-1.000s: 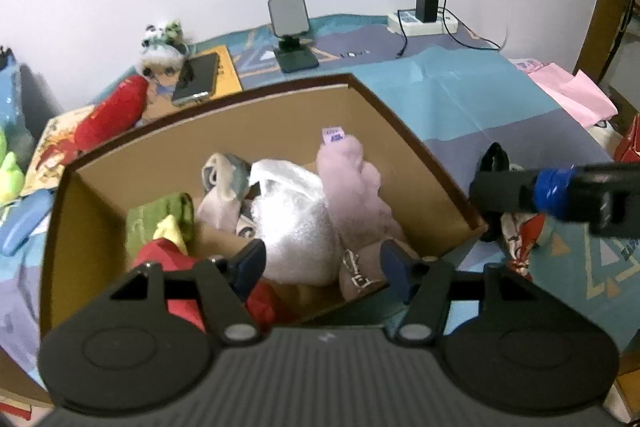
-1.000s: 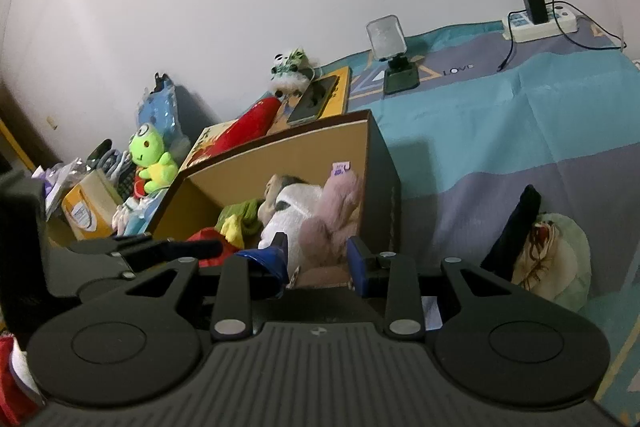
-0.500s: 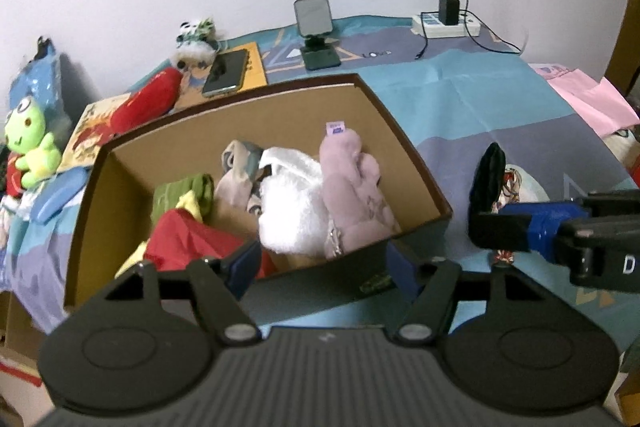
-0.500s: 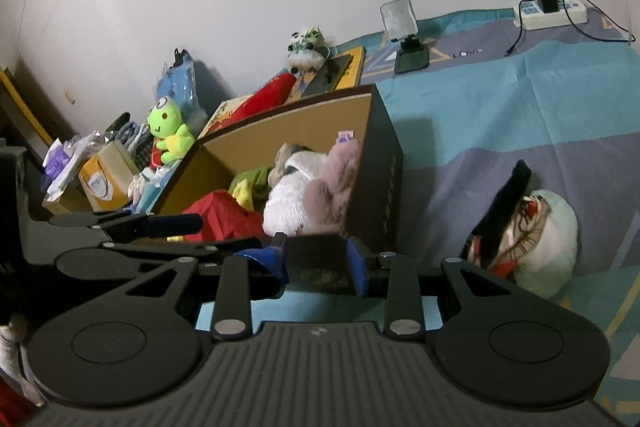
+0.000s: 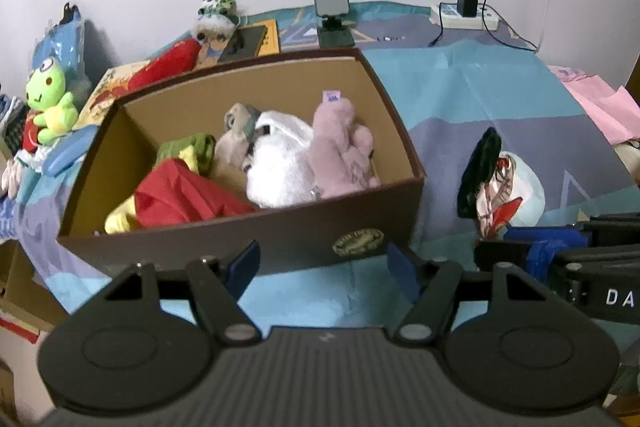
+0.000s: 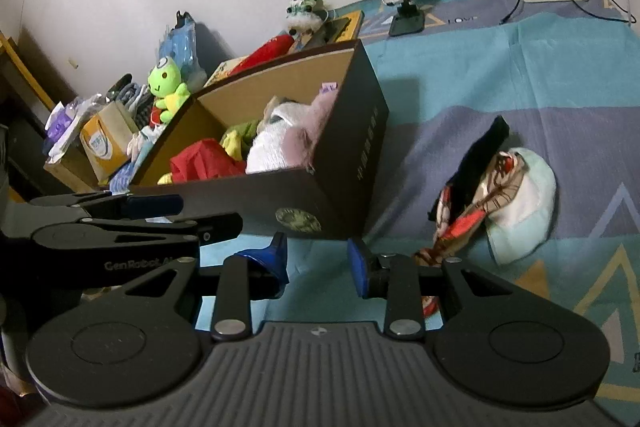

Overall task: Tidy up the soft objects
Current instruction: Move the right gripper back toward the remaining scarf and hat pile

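— How far along is the tidying, would you say?

— A good way, I'd judge. The cardboard box (image 5: 248, 227), mid-frame in the left wrist view, already holds a pink plush (image 5: 340, 151), a white fluffy toy (image 5: 280, 167), a grey one (image 5: 236, 131), something green (image 5: 192, 151) and a red cloth (image 5: 180, 195).

— And what's left out?

— To the right of the box, on the patterned bedspread (image 6: 520, 75), lies a soft bundle (image 6: 504, 195): a black piece, a striped red-and-white scrap and a pale mint pouch, all touching. That looks the nearest job. At the upper left of the frame there's also a green frog plush (image 6: 166, 87), a red plush (image 5: 168, 65) and a little panda toy (image 6: 304, 11) behind the box, well apart from the bundle.

— Are the tools carrying anything?

— No. The left gripper (image 5: 322, 265) has its fingers spread wide; they have just been opening and nothing sits between them, only the box front beyond. The right gripper (image 6: 316, 261) has its fingers apart by a narrower gap, empty too, low in the frame just left of the bundle.

— So, next?

— Probably that bundle goes in the box, then the strays by the wall. The phone stand and power strip aren't soft, so I'd leave them.
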A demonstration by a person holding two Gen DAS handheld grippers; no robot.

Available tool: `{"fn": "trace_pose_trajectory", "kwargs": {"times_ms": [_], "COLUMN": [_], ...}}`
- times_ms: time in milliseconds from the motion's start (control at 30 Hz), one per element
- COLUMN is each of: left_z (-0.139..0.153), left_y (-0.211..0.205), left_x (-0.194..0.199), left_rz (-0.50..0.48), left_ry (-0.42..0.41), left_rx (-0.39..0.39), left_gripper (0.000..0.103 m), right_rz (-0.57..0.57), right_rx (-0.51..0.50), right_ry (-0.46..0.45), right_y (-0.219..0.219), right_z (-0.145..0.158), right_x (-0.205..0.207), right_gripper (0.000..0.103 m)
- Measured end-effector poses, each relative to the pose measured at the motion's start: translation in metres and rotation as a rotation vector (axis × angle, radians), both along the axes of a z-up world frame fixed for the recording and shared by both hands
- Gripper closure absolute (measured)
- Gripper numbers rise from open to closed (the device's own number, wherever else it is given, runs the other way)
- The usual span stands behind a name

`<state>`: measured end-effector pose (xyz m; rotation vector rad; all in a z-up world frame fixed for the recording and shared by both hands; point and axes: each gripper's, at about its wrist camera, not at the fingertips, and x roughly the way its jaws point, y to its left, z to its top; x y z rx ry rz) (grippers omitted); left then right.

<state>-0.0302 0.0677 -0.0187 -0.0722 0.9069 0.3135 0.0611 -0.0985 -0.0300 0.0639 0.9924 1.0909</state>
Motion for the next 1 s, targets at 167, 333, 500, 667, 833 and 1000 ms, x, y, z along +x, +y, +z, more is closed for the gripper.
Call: {"fn": "trace_pose_trajectory", "kwargs": {"times_ms": [167,333,500,667,833,1000], "left_z": [-0.010,-0.024,-0.035,-0.042,-0.055,-0.070], "left_y": [-0.015,-0.033,-0.055,-0.075,-0.091,-0.096], "left_x": [0.004,0.009,0.016,0.025,0.034,0.047], "left_rz": [-0.003,-0.046,-0.113,-0.208,-0.261,-0.277], "left_ry": [0.030,0.060,0.079,0.051,0.015,-0.004], "left_rx": [-0.007,-0.019,-0.036,-0.081,-0.083,-0.055], "left_gripper": [0.032,0.031,0.031,0.031,0.031,0.031], "right_rz": [0.000,-0.028,-0.075,-0.135,-0.198,-0.243], "right_rx": [-0.017,-0.033,-0.047,-0.059,-0.047,-0.025], "right_ry": [0.008,0.034,0.062,0.101,0.158,0.203], "right_y": [-0.011,-0.026,-0.046,-0.066,-0.083,-0.091], "right_z": [-0.006,-0.015,-0.024,-0.036,-0.043,-0.051], "right_x": [0.003,0.007,0.015,0.025,0.036,0.049], "right_gripper": [0.087,0.087,0.087,0.087,0.087,0.087]}}
